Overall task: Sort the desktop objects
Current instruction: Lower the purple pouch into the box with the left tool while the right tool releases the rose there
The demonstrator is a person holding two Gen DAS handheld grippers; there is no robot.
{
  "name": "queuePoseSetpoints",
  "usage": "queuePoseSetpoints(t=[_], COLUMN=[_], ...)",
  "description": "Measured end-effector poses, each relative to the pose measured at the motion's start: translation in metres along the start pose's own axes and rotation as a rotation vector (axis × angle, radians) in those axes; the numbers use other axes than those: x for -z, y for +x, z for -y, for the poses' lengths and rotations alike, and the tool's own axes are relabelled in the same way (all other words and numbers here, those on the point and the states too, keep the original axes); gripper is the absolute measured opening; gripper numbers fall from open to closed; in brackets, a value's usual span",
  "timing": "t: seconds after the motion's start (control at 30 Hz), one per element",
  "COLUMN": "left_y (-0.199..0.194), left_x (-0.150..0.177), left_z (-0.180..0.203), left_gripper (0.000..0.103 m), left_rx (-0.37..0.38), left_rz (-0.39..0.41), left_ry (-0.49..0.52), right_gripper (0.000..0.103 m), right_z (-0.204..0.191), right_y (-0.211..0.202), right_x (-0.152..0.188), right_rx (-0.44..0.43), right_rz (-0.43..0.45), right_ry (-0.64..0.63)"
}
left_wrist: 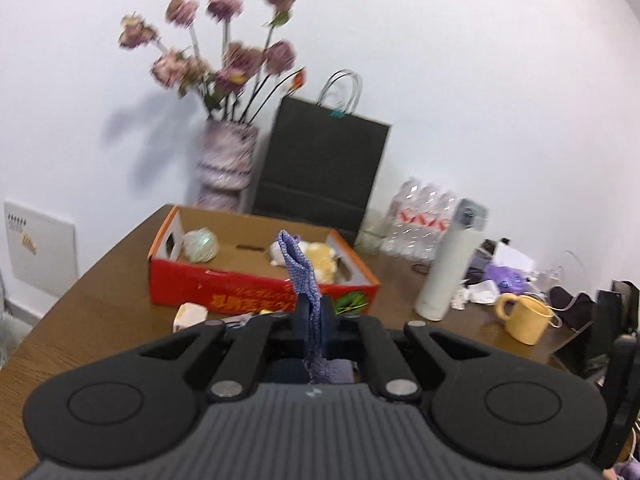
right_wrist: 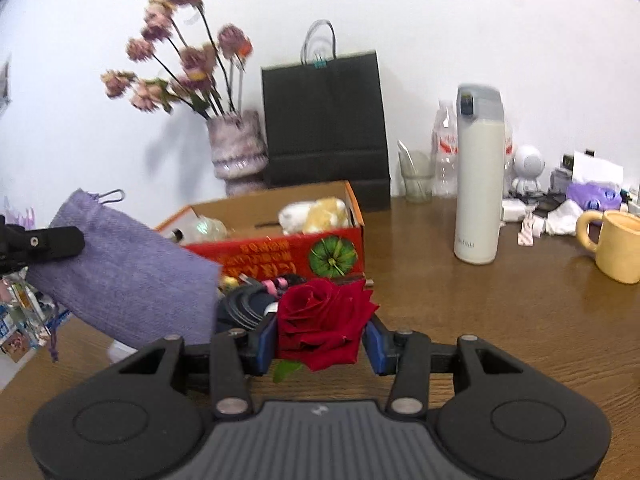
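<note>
My left gripper [left_wrist: 314,312] is shut on a purple cloth pouch [left_wrist: 302,268], held above the table in front of the red cardboard box [left_wrist: 256,288]. The pouch [right_wrist: 124,268] and the left gripper's fingers [right_wrist: 44,244] also show at the left of the right wrist view. My right gripper [right_wrist: 324,340] is shut on a red rose [right_wrist: 324,316], held low over the wooden table [right_wrist: 500,320] in front of the red box [right_wrist: 280,256]. The box holds a pale ball [left_wrist: 200,244] and a white-and-yellow plush toy [left_wrist: 316,260].
A vase of dried flowers [right_wrist: 236,148] and a black paper bag [right_wrist: 324,124] stand behind the box. A white thermos [right_wrist: 478,176], a yellow mug [right_wrist: 612,244], a glass [right_wrist: 416,180], water bottles and small clutter lie to the right. Black cables [right_wrist: 244,304] lie before the box.
</note>
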State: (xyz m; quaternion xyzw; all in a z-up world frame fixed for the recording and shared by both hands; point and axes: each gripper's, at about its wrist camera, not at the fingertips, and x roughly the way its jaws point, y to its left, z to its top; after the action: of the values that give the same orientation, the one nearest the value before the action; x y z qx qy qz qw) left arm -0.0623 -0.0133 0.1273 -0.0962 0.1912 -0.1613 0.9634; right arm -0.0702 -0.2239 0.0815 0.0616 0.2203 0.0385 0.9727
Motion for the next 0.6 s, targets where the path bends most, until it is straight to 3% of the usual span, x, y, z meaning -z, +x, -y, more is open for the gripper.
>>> queuePoseSetpoints(t=[0.33, 0.6], left_y=[-0.035, 0.001], left_x=[-0.014, -0.049], left_z=[0.012, 0.016], left_gripper=[0.006, 0.006], left_rx=[-0.005, 0.009], left_rz=[0.082, 0.115], left_ry=[0.021, 0.052], right_gripper=[0.044, 0.044], right_z=[-0.008, 0.002], right_y=[-0.031, -0.01], right_x=[-0.019, -0.055], right_rx=[-0.07, -0.091], right_rz=[0.069, 0.104], right_ry=[-0.045, -0.048])
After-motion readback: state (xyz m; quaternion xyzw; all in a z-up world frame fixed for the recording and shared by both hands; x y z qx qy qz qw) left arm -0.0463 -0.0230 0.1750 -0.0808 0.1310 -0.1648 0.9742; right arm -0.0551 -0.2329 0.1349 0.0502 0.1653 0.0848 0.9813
